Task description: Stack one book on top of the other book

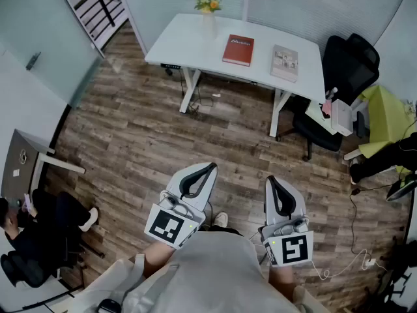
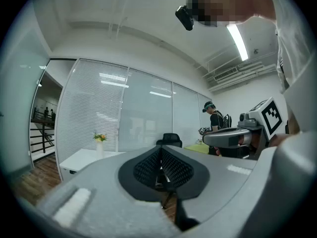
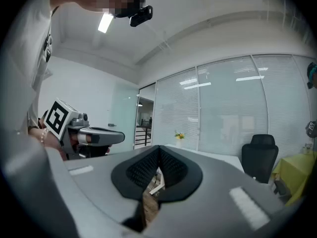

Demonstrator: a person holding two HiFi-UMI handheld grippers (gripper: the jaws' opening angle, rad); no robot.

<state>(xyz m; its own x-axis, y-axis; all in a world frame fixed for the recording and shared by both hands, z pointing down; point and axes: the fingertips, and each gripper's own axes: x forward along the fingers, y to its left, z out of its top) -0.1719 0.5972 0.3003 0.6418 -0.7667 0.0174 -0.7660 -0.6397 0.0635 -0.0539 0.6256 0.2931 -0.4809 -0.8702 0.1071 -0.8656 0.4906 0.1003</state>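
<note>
Across the wood floor (image 1: 137,129) from us stands a white desk (image 1: 189,47), and both books lie flat on its top. We see the red book (image 1: 238,49) near the middle of the desk and the pale grey book (image 1: 285,62) to its right. A strip of bare desk separates them, so they lie side by side and apart, neither on top of the other. A vase of yellow flowers (image 1: 208,15) stands at the desk's far edge, just left of the red book. A black office chair (image 1: 345,70) sits at the desk's right end.

We hold both grippers close to our body, over the floor and well apart from the desk and the books. The left gripper (image 1: 208,169) points roughly level toward the desk. Its own view shows its two dark ribbed pads (image 2: 148,165) pressed together along their length, with nothing caught between them. The right gripper (image 1: 272,182) sits beside it, a little apart. Its pads (image 3: 171,166) also meet flush, and it has hold of nothing. Each gripper's marker cube faces up toward our head.

At the lower left of the head view, a seated person in dark clothes (image 1: 39,233) is beside a small table (image 1: 26,162).
</note>
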